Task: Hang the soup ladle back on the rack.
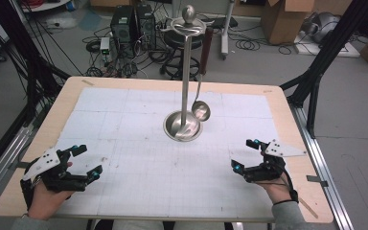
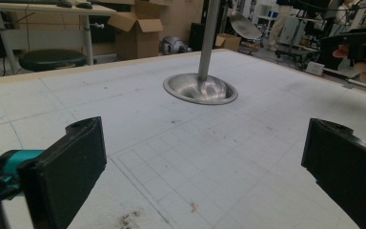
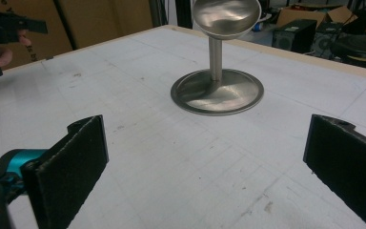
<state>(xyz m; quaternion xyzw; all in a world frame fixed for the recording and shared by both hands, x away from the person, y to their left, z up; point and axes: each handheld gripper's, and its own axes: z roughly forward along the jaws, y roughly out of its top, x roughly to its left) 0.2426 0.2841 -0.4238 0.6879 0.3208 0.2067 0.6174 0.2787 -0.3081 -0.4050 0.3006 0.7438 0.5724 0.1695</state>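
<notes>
While both grippers rest at the table's near corners, left gripper and right gripper jaws wide and empty, the ladle hangs on the stand mid-table. Best approach: close squarely on the handle and lift straight off the hook.

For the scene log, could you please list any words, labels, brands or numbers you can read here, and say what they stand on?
None can be read.
The table's white mat bears only faint grid lines.
The steel utensil stand, its hanging ladle and the cardboard boxes show no legible print.
</notes>
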